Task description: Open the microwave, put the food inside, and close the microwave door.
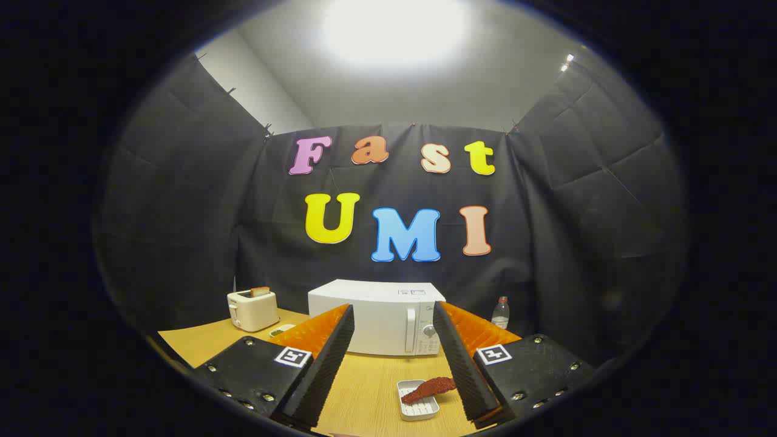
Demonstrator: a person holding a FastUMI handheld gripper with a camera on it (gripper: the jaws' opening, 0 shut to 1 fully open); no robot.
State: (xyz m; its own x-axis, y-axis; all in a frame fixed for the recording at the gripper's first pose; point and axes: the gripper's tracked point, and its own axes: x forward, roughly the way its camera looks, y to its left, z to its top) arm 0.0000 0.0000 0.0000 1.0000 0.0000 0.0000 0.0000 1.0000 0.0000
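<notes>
1. We see the gripper (391, 358) with jaws spread wide, holding nothing.
2. The food (428, 389) lies on a small white tray (417, 409), lower centre, near one finger.
3. The microwave (376, 317) stands shut beyond, centre frame.

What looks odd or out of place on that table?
The food lies askew, hanging off the edge of its small tray toward one finger of the open tongs. The microwave door is shut, the toaster upright with bread in it. Nothing is spilled.

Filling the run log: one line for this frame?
gripper: open, empty | microwave: door shut, beyond fingers | food: on white tray, table, between fingers | phase: pre-open
</notes>
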